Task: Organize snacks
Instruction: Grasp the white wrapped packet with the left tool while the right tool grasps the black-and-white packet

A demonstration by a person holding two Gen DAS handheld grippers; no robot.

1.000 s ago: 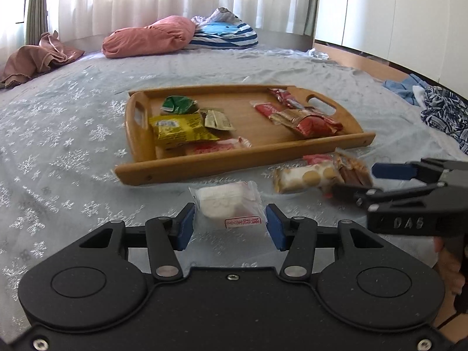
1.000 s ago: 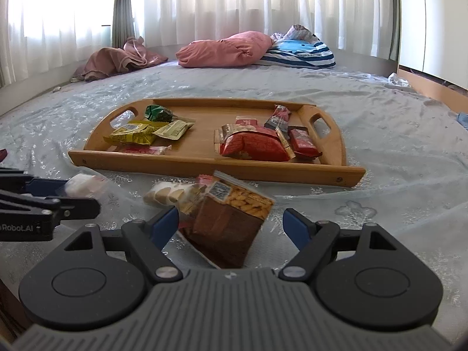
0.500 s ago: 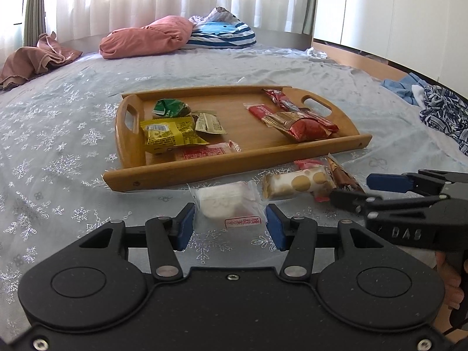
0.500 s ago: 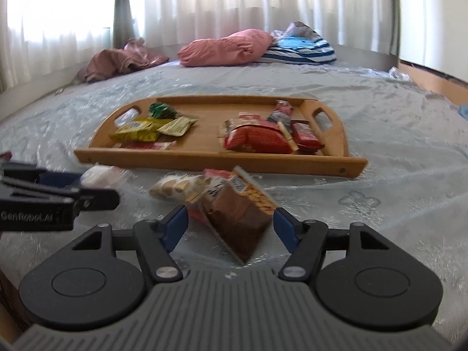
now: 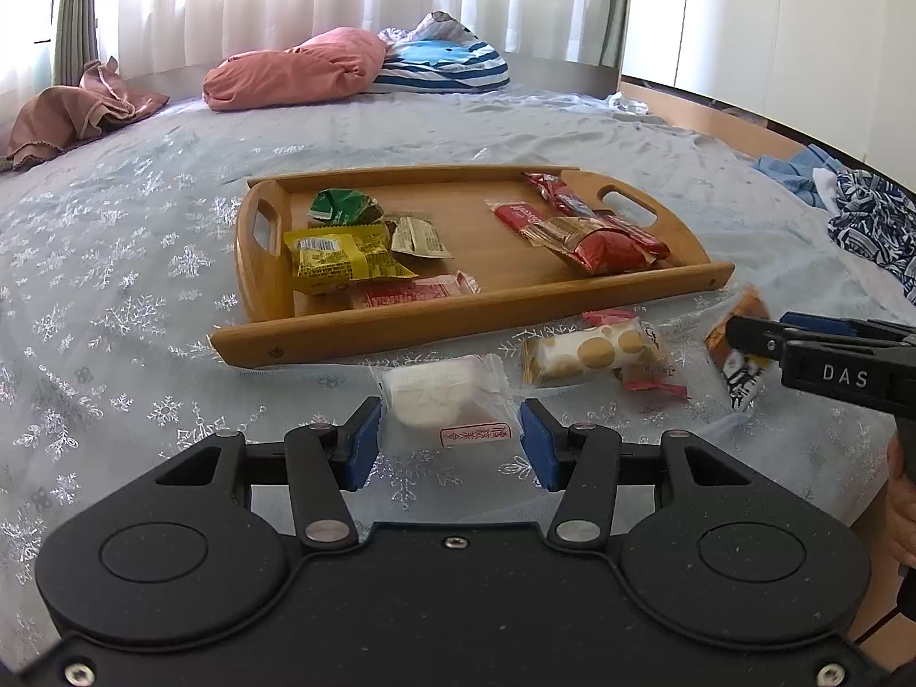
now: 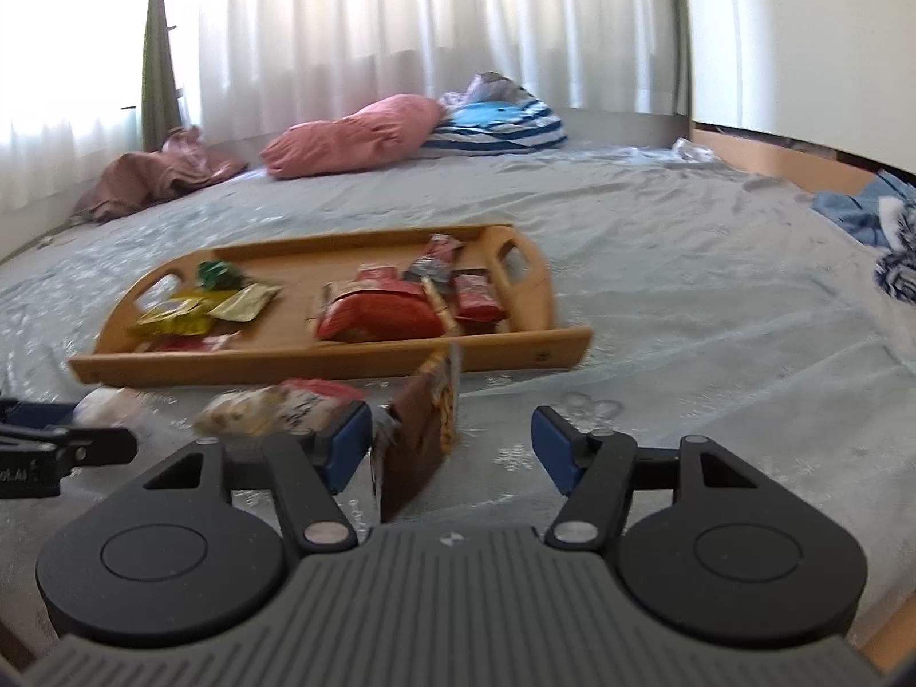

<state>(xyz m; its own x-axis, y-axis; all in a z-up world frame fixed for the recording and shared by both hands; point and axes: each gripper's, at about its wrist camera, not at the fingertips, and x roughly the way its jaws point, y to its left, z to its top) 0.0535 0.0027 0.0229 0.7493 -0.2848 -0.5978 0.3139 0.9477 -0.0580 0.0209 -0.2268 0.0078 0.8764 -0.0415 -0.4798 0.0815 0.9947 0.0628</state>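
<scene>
Currently, the left gripper (image 5: 449,438) sits at the lower centre of the left wrist view with its blue pads on either side of a white snack in clear wrap (image 5: 443,398), which lies on the pale snowflake-patterned bedcover (image 5: 114,297). The view does not settle whether the pads press on the wrap.

The right gripper (image 6: 452,446) occupies the lower centre of the right wrist view. Its jaws are closing around a brown and orange snack packet (image 6: 423,435), which stands tilted on edge against the left pad; the right pad is clear of it. In the left wrist view the same gripper enters from the right edge, level with that packet.

A round-biscuit packet (image 5: 592,346) lies on the cover between the two grippers, with a small red wrapper partly beneath it.

The wooden tray (image 5: 355,329) rests on the cover in mid-frame, beyond the loose snacks. Its left half holds green, yellow and olive packets plus a red-and-white one; its right half holds red packets (image 5: 601,240).
</scene>
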